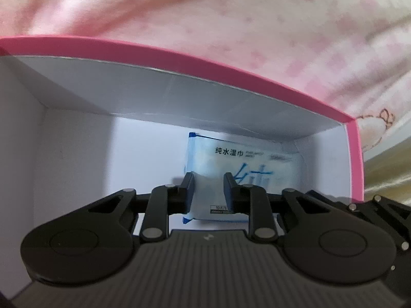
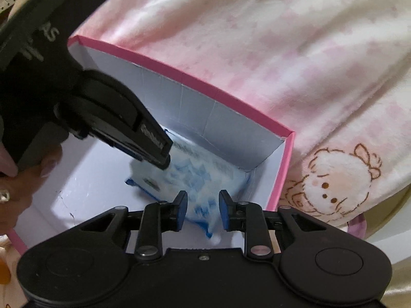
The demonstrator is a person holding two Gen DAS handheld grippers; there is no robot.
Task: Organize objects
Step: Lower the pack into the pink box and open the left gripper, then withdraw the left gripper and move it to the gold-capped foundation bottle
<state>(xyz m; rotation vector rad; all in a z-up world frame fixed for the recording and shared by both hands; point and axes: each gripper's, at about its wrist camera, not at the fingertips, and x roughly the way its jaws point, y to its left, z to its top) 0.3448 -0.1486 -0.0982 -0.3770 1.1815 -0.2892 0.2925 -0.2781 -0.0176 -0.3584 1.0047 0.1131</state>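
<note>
The wet-wipe pack (image 1: 246, 177) was positioned on the floor of the pink-rimmed box (image 1: 231, 69), against its far wall and right-hand corner. The left tool (image 1: 208, 179) was clamped on the pack's left portion. The right tool (image 2: 203, 200) was closed to its narrowest with the pack's near edge between its fingers; contact could not be confirmed.

Surface: pink-and-white plush blanket (image 2: 257, 51) with an embroidered cartoon face at 4 o'clock in the right wrist view.
On it: pink-rimmed white box (image 2: 210, 89), resting directly, toward 9 o'clock of that face.
</note>
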